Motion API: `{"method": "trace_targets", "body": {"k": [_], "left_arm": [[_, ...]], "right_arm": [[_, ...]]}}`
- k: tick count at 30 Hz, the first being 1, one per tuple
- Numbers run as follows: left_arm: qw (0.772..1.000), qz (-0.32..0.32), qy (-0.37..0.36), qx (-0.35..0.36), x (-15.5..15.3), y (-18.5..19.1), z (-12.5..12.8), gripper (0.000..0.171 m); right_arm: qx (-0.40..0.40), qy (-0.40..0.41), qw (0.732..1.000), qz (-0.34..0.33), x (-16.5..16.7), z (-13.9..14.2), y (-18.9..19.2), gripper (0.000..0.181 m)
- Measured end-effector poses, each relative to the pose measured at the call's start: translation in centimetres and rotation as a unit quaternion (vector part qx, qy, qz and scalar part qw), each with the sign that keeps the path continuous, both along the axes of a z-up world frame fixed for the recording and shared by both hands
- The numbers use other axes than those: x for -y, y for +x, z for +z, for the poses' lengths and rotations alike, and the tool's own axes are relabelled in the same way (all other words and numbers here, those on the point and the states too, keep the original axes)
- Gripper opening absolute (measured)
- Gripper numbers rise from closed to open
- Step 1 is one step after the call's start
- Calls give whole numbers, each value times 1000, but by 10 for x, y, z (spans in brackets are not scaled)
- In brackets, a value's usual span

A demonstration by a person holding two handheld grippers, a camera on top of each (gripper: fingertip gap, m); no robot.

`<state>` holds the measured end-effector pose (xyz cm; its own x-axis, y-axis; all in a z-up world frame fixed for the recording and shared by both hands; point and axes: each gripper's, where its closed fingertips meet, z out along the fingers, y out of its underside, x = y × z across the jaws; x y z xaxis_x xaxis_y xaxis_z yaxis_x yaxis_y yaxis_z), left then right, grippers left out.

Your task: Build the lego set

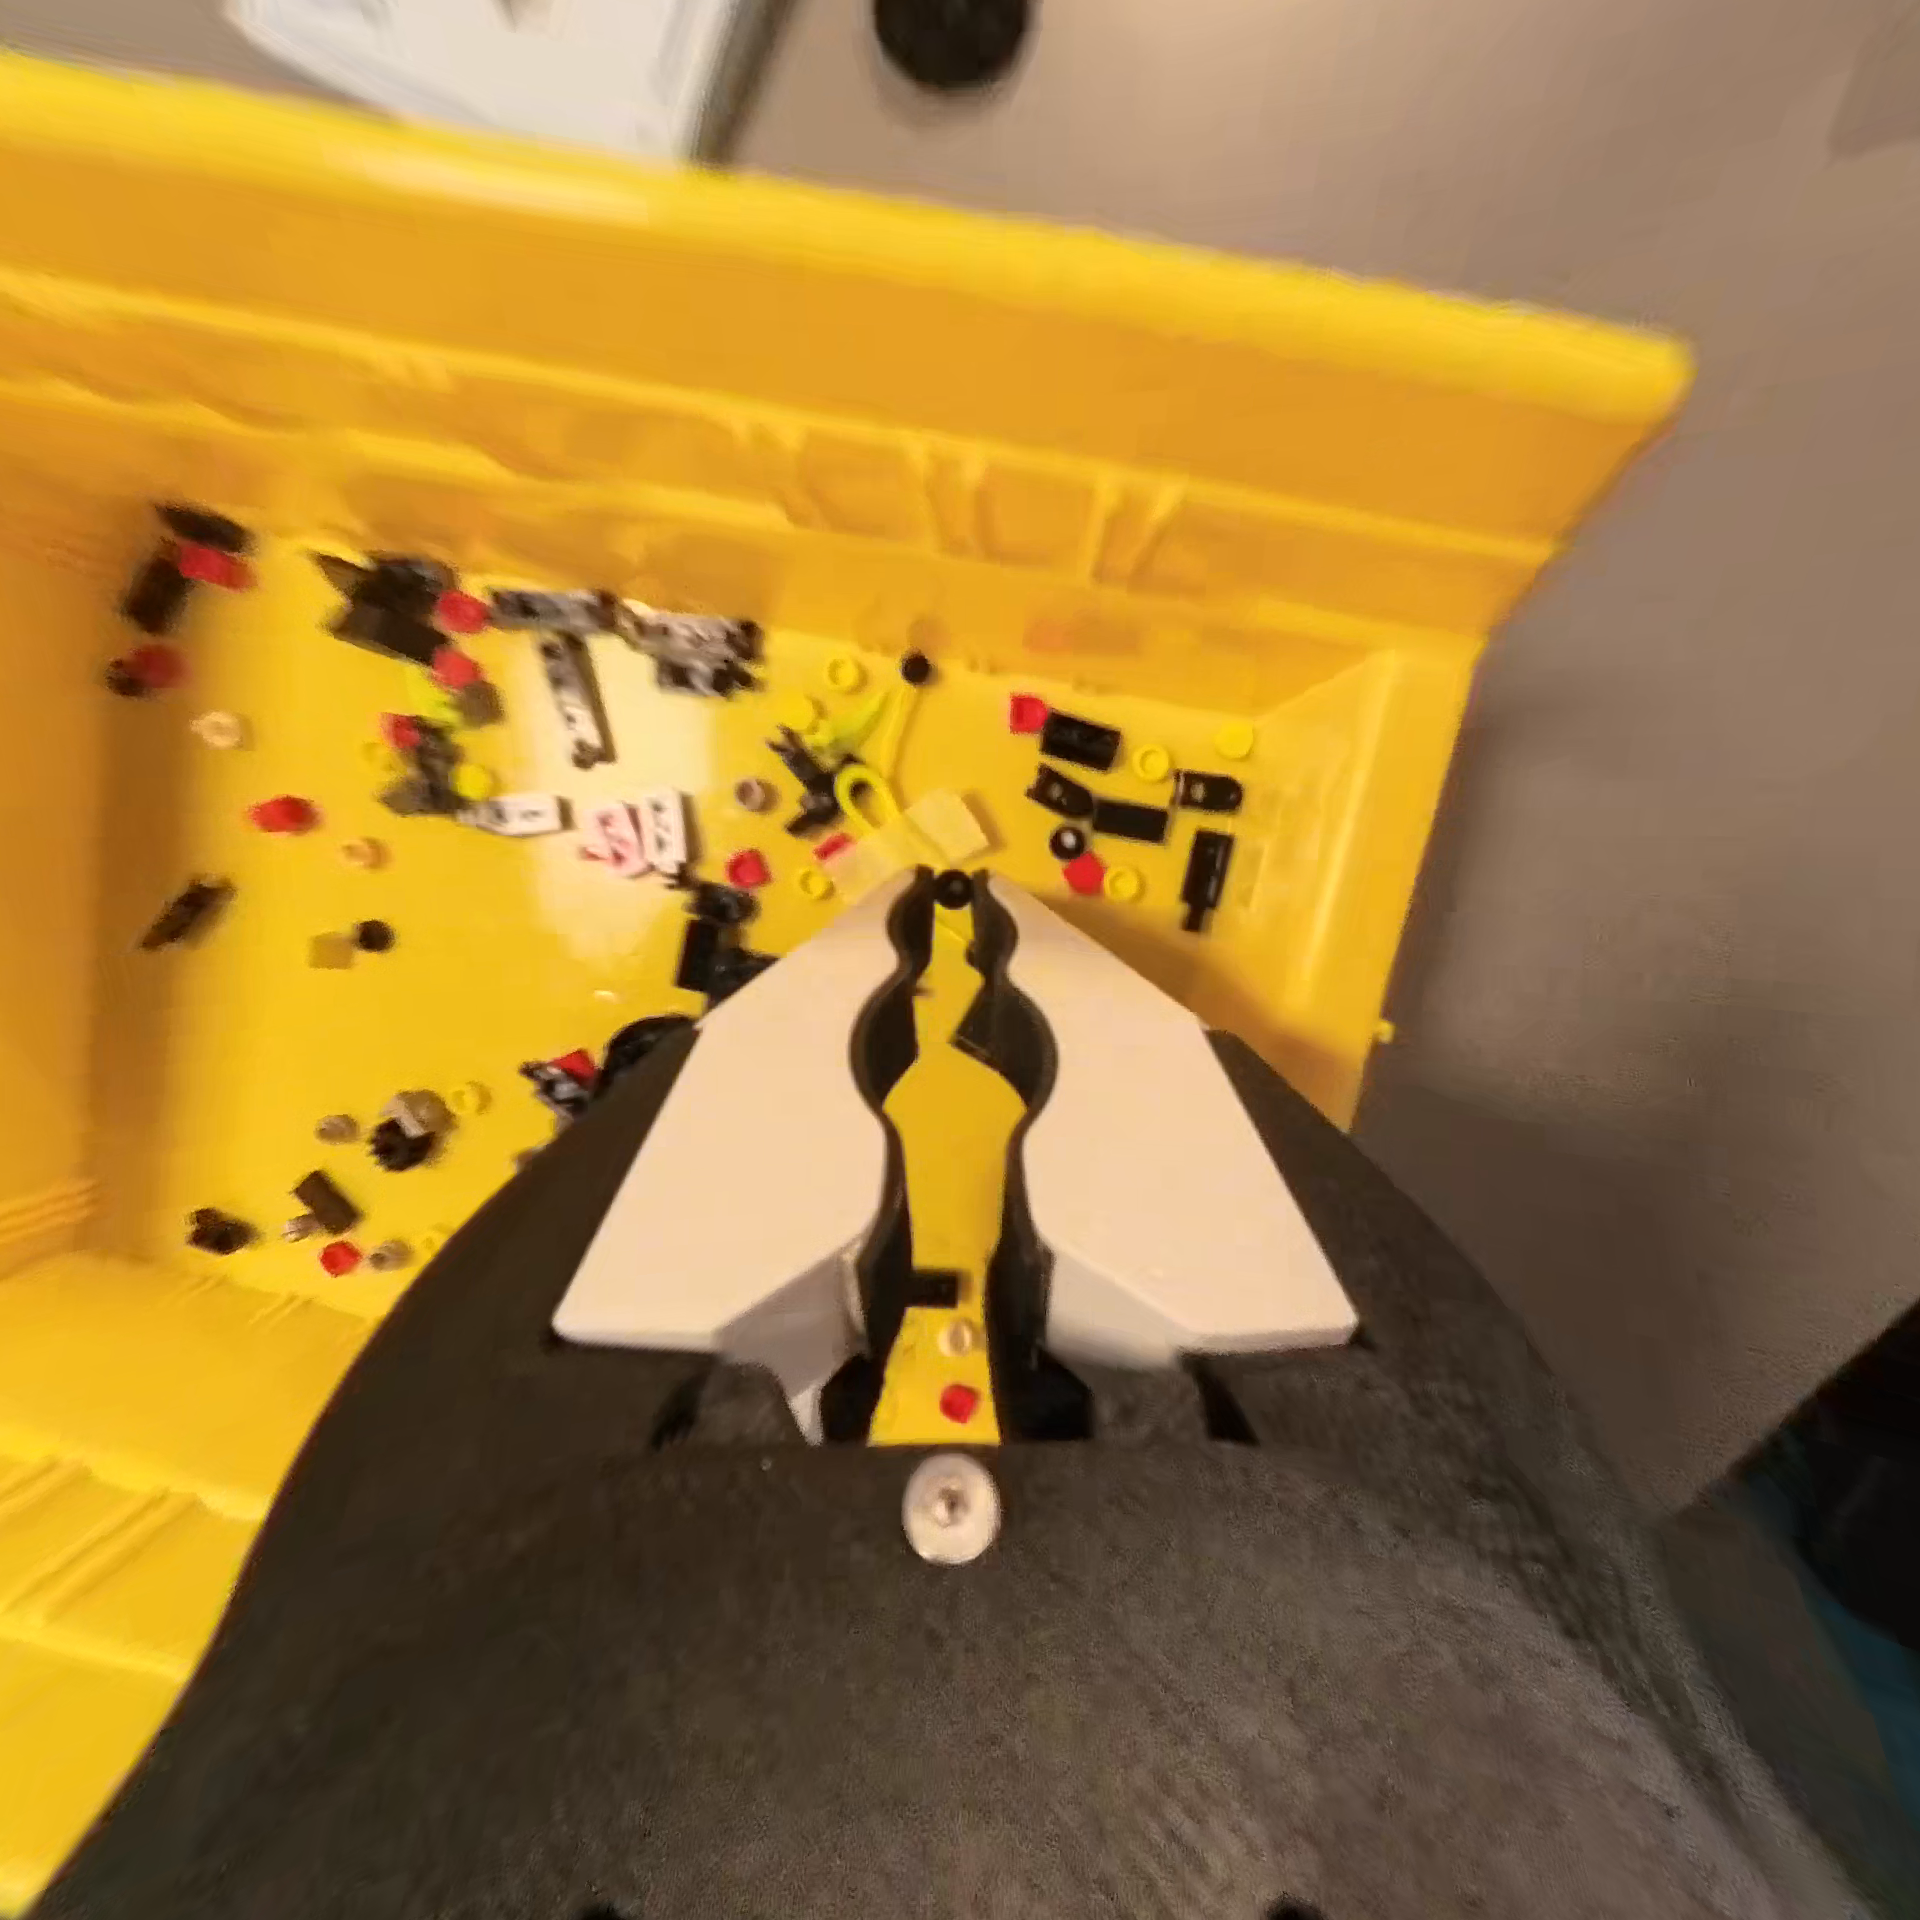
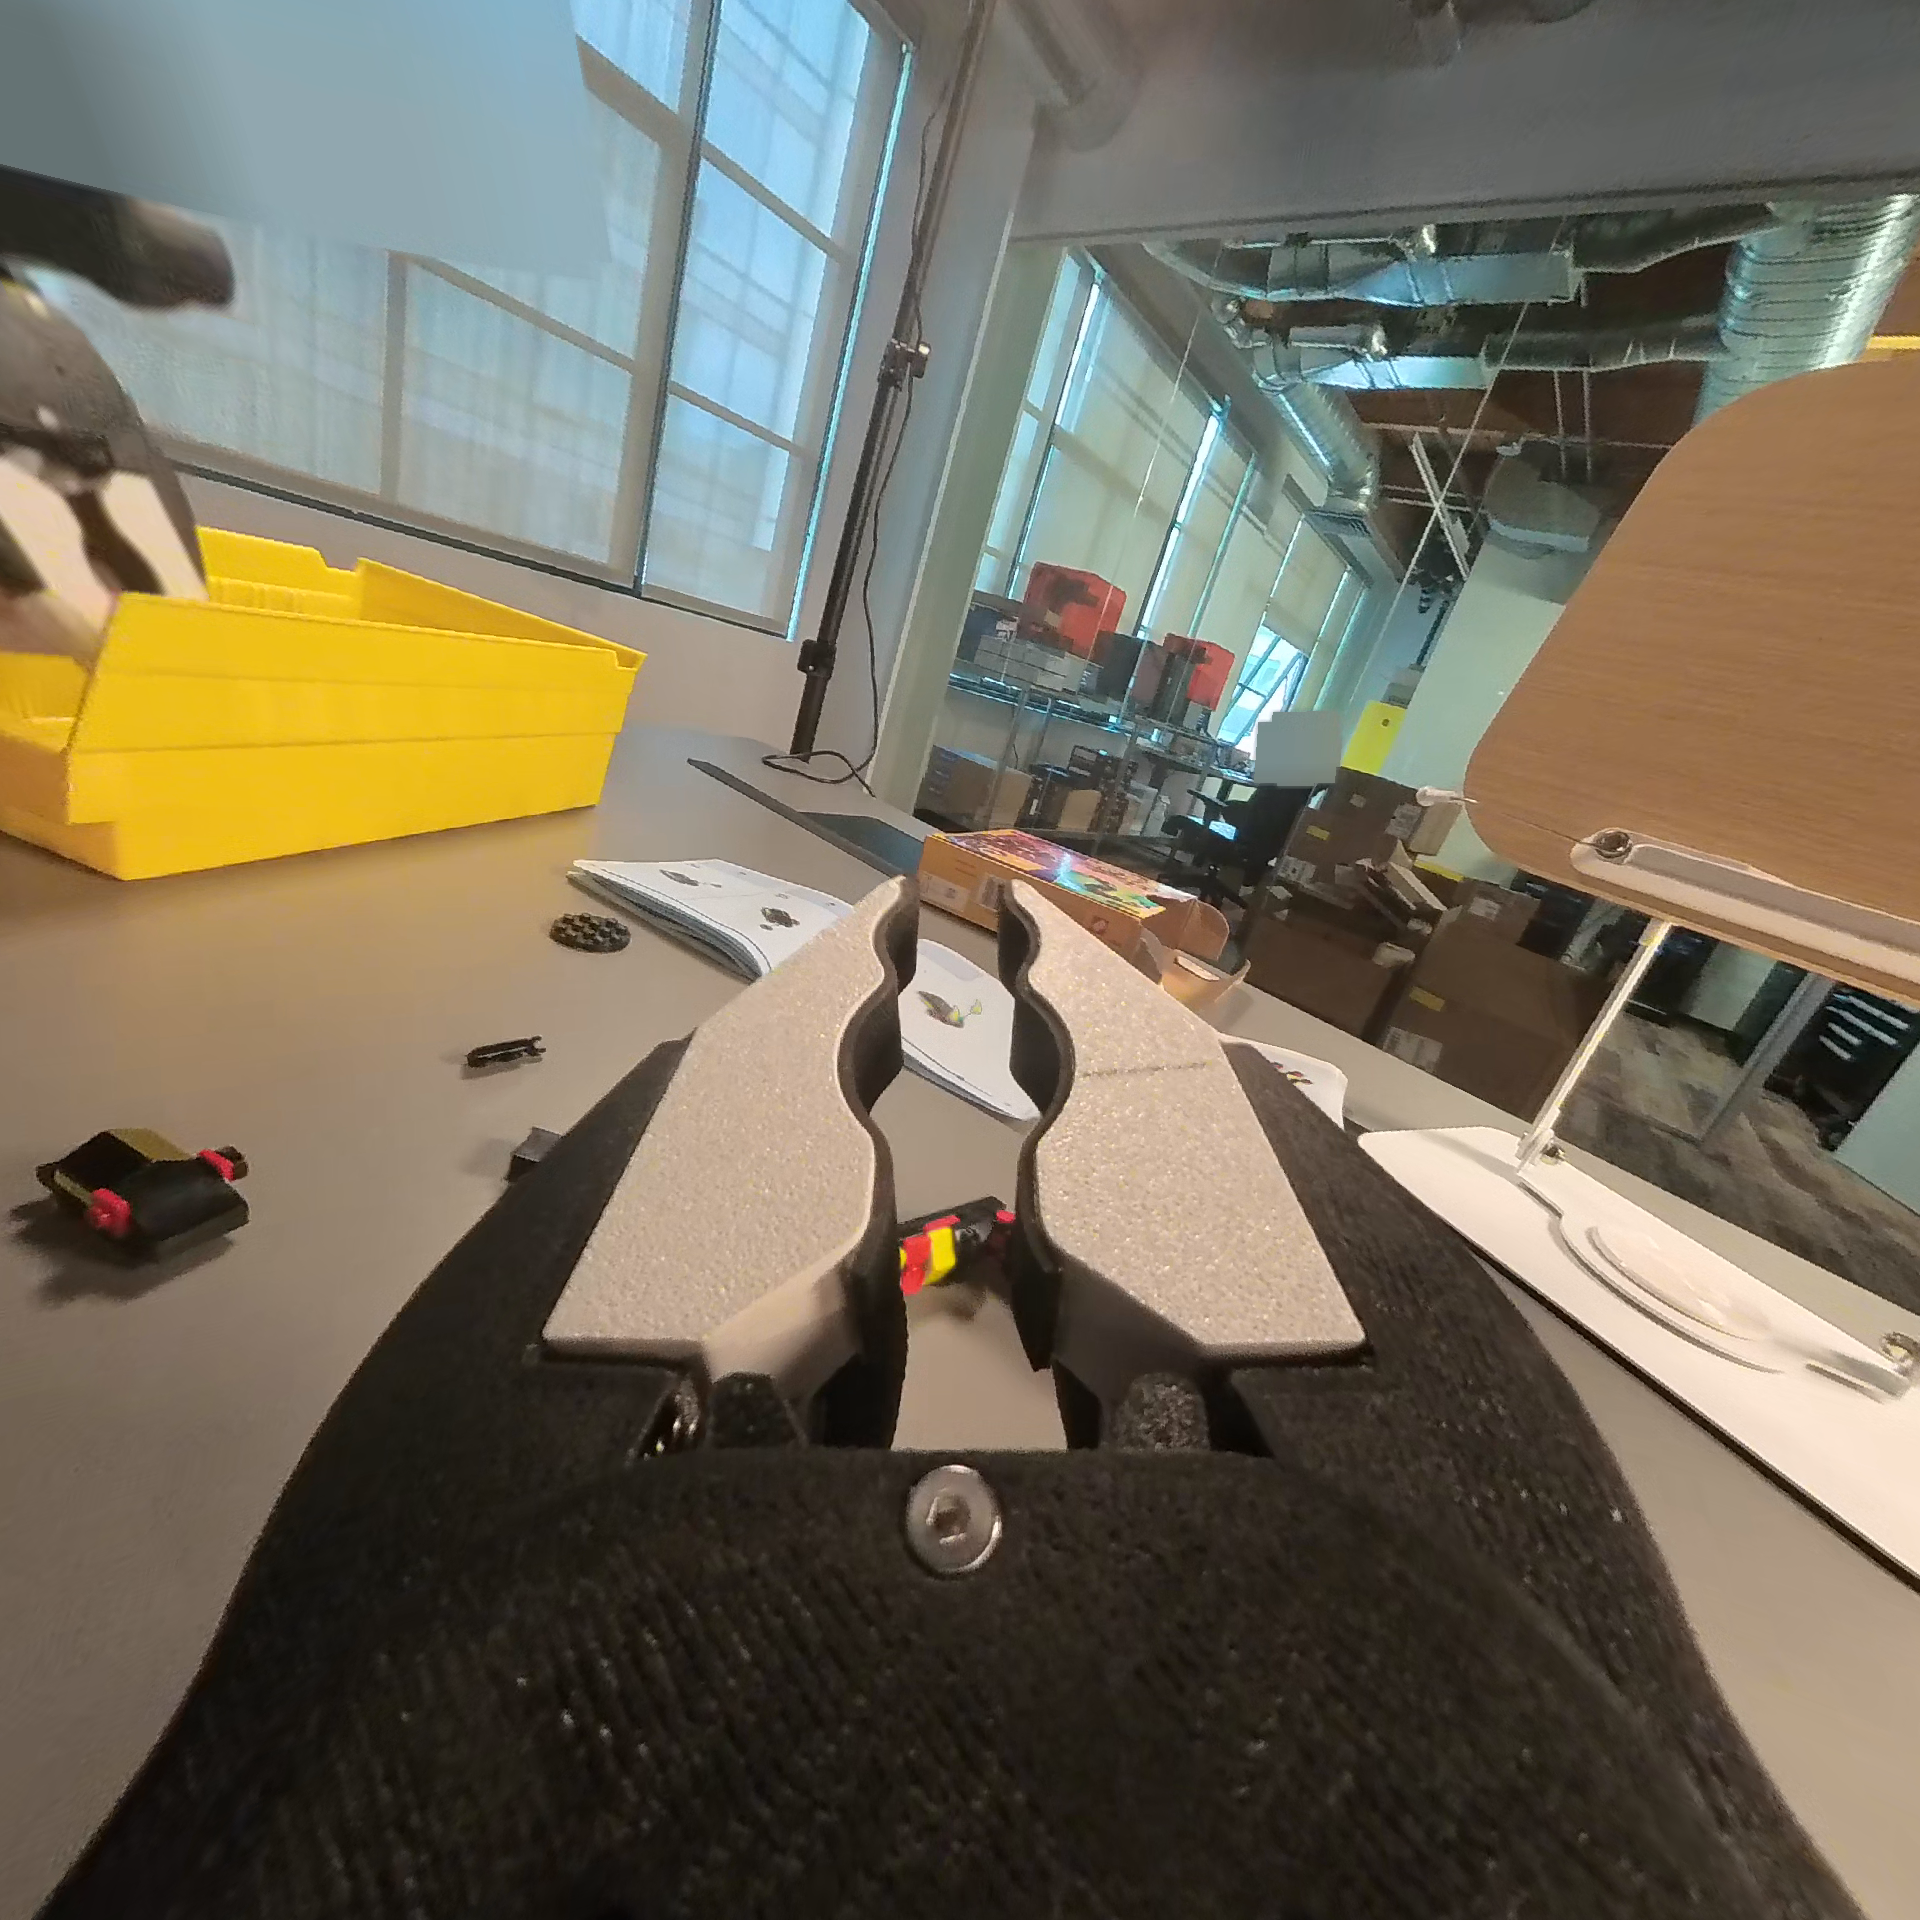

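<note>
Left gripper (image 1: 948, 885) picking a part from the yellow bin (image 1: 935, 343)

It is pinching a small black round piece (image 1: 950, 886), nearly closed; loose bricks are lying at 10 o'clock. The right gripper (image 2: 954, 914) is waiting parted and empty above the table (image 2: 312, 1018), a small assembly (image 2: 951, 1242) beneath for joining.

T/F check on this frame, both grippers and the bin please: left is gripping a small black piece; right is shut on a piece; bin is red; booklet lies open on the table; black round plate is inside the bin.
1. The left gripper pinches a small black round piece over the bin. True.
2. The right gripper is shut on a piece. False: it is open, holding nothing.
3. The bin is red. False: it is yellow.
4. An instruction booklet lies open on the table. True.
5. The black round plate sits inside the bin. False: it lies on the table beside the booklet.
</note>
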<state>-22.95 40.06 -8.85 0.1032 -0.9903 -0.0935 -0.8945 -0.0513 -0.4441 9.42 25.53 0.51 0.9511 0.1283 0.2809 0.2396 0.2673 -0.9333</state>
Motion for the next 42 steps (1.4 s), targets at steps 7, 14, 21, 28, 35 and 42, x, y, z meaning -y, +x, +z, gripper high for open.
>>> {"method": "trace_targets", "body": {"k": [7, 14, 21, 28, 35, 42], "left_arm": [[965, -77, 134, 211, 36, 52, 104, 6], [951, -163, -48, 258, 153, 162, 77, 6], [969, -218, -29, 111, 186, 232, -10, 6], [980, -178, -39, 75, 187, 249, -31, 25], [978, -157, -53, 129, 181, 222, -14, 55], [973, -152, -55, 164, 173, 179, -20, 44]], "right_arm": [[30, 26, 999, 14, 9, 7, -9, 13], [79, 22, 996, 43, 14, 2, -20, 13], [158, -40, 985, 55, 16, -24, -19, 15], [170, -76, 981, 54, 18, -36, -5, 15], [180, -88, 978, 67, 20, -42, -8, 15], [188, -166, 943, 219, 38, -64, -57, 14]]}}
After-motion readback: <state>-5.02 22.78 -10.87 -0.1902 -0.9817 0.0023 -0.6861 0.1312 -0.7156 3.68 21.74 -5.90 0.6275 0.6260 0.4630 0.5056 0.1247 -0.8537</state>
